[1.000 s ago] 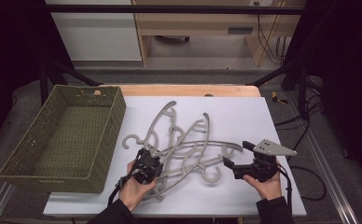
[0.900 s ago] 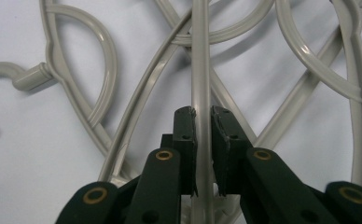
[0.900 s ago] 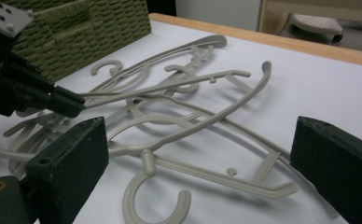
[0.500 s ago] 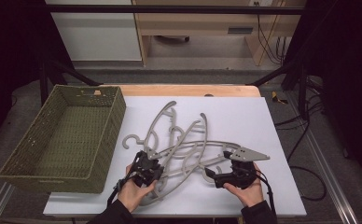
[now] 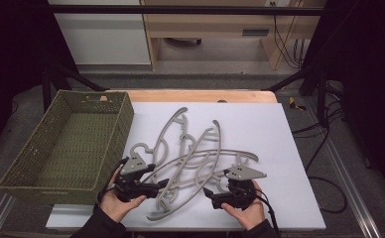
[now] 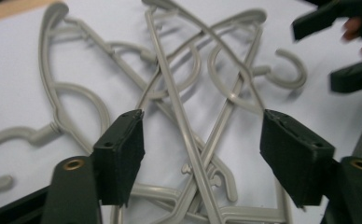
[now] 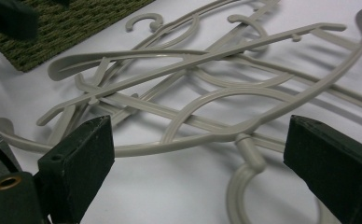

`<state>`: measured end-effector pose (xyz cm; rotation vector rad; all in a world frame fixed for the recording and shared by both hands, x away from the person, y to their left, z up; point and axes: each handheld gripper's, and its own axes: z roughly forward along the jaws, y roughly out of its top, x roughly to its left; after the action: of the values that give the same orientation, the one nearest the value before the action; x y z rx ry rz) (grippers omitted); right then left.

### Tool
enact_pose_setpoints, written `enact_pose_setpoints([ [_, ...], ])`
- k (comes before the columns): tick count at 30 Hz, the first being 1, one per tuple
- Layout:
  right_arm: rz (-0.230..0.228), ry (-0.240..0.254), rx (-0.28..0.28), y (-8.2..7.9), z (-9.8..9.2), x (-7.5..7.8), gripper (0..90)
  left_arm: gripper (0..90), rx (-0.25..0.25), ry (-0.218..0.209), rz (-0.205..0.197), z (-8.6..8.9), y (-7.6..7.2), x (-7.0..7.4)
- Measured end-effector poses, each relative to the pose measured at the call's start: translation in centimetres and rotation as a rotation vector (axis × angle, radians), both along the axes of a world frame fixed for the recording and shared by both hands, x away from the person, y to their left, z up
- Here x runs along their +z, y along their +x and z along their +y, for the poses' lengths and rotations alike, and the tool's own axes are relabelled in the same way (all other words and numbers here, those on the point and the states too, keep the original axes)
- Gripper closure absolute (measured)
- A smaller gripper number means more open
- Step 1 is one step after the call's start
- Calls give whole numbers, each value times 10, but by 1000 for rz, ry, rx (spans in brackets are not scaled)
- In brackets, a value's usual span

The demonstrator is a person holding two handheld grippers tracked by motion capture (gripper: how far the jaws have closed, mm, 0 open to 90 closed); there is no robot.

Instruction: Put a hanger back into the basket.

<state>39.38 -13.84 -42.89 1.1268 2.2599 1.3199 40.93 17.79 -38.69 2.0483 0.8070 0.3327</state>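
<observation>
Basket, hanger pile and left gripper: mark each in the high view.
Basket point(image 5: 126, 106), high view, on its far right rim corner.
Hanger pile point(image 5: 200, 153), high view, on a crossing bar mid-pile.
Left gripper point(image 5: 163, 184), high view, between its jaw tips.

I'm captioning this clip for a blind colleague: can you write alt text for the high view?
A tangled pile of grey plastic hangers lies on a white table, with a person's hands holding tongs at either side of its near edge. The left tongs and right tongs both stand open. An empty green woven basket sits to the left.
</observation>
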Motion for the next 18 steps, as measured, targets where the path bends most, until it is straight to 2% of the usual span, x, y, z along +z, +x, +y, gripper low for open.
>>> enact_pose_setpoints([
  [5, 28, 1, -14, -1, 13, -7, 83, 197, -4, -50, -93, 18, -7, 22],
  [7, 44, 13, -23, -1, 18, -12, 95, 136, 18, -61, -137, 27, -10, 30],
  [9, 66, 15, -31, -1, 24, -16, 94, 129, 26, -73, -159, 36, -12, 37],
  [13, 102, -15, -58, -2, 35, -25, 101, 85, 50, -100, -177, 49, -11, 41],
  [18, 125, -27, -97, -1, 44, -32, 98, 55, 63, -89, -174, 56, -6, 37],
])
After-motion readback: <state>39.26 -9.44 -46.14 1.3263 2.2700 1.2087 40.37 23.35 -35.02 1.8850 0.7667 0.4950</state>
